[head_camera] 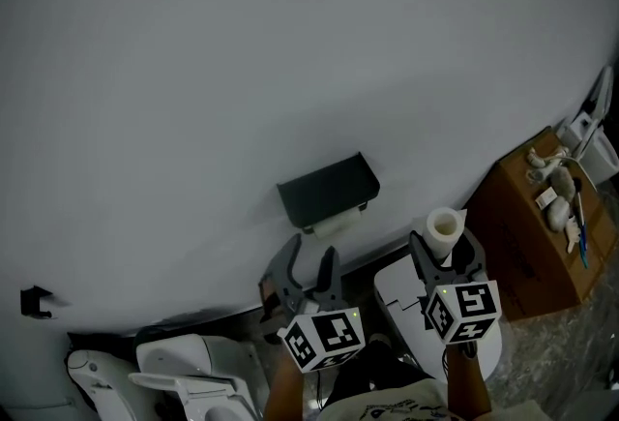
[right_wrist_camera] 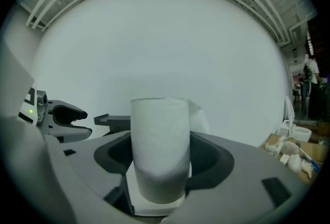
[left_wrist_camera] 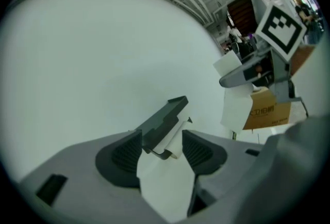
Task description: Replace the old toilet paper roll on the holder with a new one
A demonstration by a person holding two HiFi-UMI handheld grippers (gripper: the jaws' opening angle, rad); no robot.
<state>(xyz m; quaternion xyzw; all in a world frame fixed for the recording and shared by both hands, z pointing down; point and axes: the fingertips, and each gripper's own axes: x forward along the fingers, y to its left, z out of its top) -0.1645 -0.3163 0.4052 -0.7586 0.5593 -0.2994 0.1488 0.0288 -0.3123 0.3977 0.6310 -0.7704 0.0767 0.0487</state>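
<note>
1. The dark holder [head_camera: 327, 187] is fixed to a plain white wall [head_camera: 242, 51], with its flat lid tilted and its front edge facing outward. The pale old roll [head_camera: 340, 221] sits just under that lid.
2. The left claw [head_camera: 311, 250] is released. The left gripper view shows its two jaws apart with nothing between them. The holder [left_wrist_camera: 164, 117] lies beyond that gap and clear of both jaws.
3. In the head view the left claw's tips are just below the holder's lower edge, near the old roll, and whether they touch it cannot be told.
4. The right claw [head_camera: 443, 245] is clenched on the new roll [head_camera: 444, 227], which stands upright with its open core facing up. In the right gripper view the jaws press both sides of the new roll [right_wrist_camera: 159, 135], and its top rises above them.
5. The new roll is to the right of the holder and a little lower, with bare wall between them.
6. The wall is open above and to the left of the holder.
7. To the right, a cardboard box [head_camera: 542, 225] with small items on top stands near the right claw, and its near corner narrows the room on that side.
8. White fixtures [head_camera: 184, 361] crowd the lower left, well apart from the holder
</note>
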